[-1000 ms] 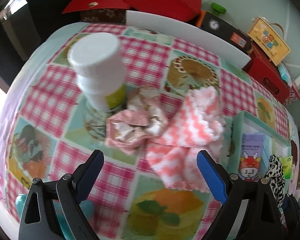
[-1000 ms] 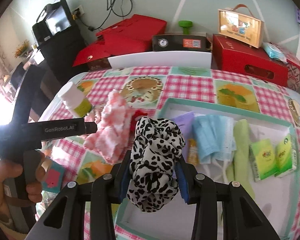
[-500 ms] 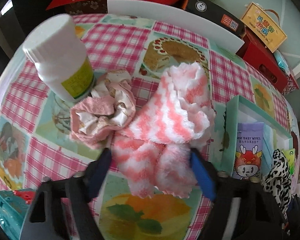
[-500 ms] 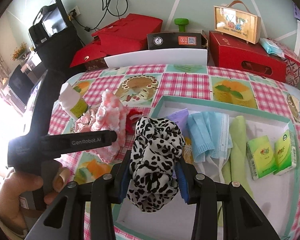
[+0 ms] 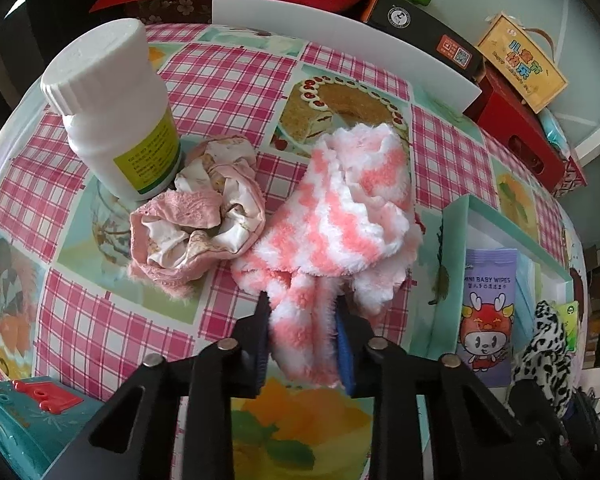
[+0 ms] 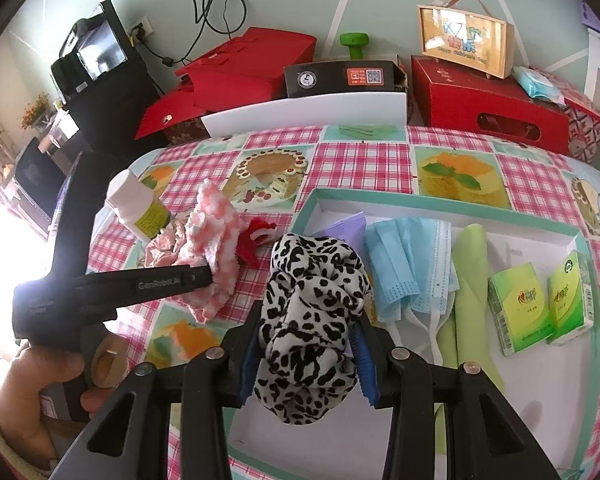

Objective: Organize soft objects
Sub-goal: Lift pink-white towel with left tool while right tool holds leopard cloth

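Fluffy pink towel between closing left tongs; right tongs grip leopard scrunchie.

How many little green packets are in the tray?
2. The taller green packet and the smaller one lie side by side near the right wall of the tray. More could be hidden under the leopard scrunchie.

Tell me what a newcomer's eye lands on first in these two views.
First, the leopard-print scrunchie bunched in the right tool, over the near corner of the teal tray. Next, the fluffy pink-and-white cloth on the checked tablecloth, with the left tool closing on its near end. A white bottle stands upright to the cloth's left, beside a crumpled pink scrunchie.
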`<state>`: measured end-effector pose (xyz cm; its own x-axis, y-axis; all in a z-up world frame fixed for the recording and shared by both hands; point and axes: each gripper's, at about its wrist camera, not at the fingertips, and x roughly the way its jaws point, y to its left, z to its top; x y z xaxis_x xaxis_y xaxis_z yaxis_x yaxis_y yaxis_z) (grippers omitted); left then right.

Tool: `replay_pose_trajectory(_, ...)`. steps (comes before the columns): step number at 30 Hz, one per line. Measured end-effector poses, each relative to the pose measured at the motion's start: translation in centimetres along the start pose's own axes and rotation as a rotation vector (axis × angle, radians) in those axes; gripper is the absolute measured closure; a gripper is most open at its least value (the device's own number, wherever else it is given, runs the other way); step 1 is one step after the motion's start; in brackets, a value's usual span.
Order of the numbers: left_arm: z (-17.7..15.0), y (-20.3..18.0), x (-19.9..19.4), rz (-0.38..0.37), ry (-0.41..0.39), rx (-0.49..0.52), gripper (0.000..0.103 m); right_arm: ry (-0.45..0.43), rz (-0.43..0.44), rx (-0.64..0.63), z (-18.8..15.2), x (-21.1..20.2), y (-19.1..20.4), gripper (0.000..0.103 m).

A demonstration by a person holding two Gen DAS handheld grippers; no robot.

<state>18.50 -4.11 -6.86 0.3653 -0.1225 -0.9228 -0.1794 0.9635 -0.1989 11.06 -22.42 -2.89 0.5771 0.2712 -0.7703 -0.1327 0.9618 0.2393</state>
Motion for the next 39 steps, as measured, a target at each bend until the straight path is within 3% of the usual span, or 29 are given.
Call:
replay_pose_trajectory(5, 0.0, 0.5, -0.6, -0.015, -0.007, -0.015, 0.082, 0.004, -0.001, 0.005, 0.0, 0.2, -0.1, 0.060)
replay_pose_trajectory(18, 0.1, 1.0, -3.6, -0.026, -0.070, -0.010, 0.084, 0.008, -0.005, 0.007, -0.2, 0.4, -0.4, 0.060)
replay_pose_trajectory(26, 0.3, 0.5, -7.2, -0.056, -0.162, -0.006, 0.084, -0.016, -0.006, 0.012, -0.1, -0.2, -0.4, 0.060)
replay_pose_trajectory(39, -0.1, -0.6, -13.7, -0.098, -0.312, 0.033, 0.084, -0.136, -0.029, 0.014, 0.7, -4.5, -0.7, 0.060)
